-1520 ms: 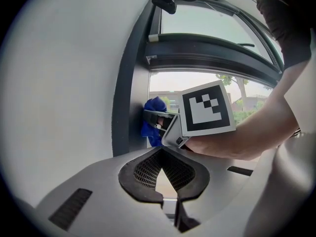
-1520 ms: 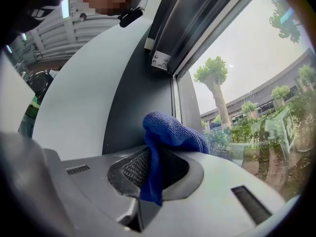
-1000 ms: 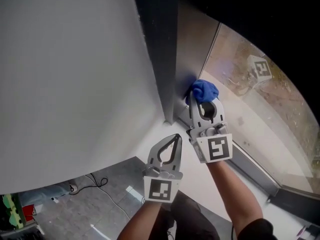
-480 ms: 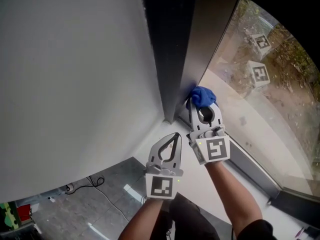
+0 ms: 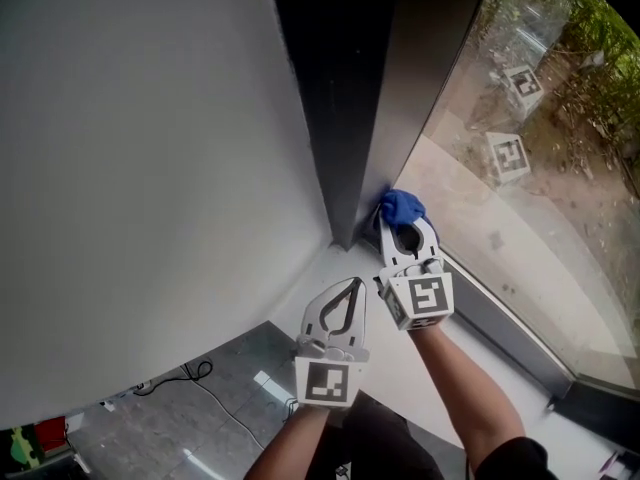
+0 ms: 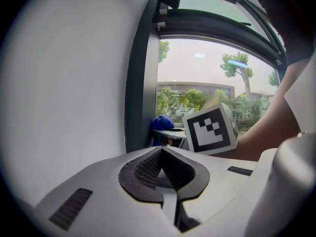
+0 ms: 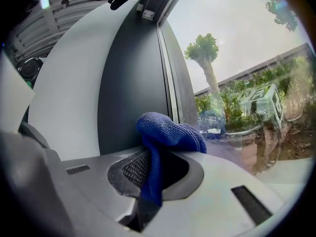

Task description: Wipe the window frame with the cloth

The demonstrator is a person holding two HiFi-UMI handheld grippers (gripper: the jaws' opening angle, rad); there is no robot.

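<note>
Right hand-held gripper (image 5: 400, 222) clamps cloth (image 5: 401, 206) against window frame (image 5: 345, 118) upright directly ahead, its axis vertical; left hand-held gripper (image 5: 355, 282), jaws together and empty, sits farther back.

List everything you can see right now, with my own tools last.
blue microfibre cloth: one, blue, bunched against the foot of the frame upright
dark grey metal window frame: one, dark grey, upright between wall and glass
glass window pane: one, clear, right of the frame
white wall: one, white, left of the frame
white sill: one, white, under both tools
grey floor: one, grey, bottom left
black cable: one, black, on the floor
left tool: one, grey, shut, empty, over the sill
right tool: one, grey, shut on the cloth
</note>
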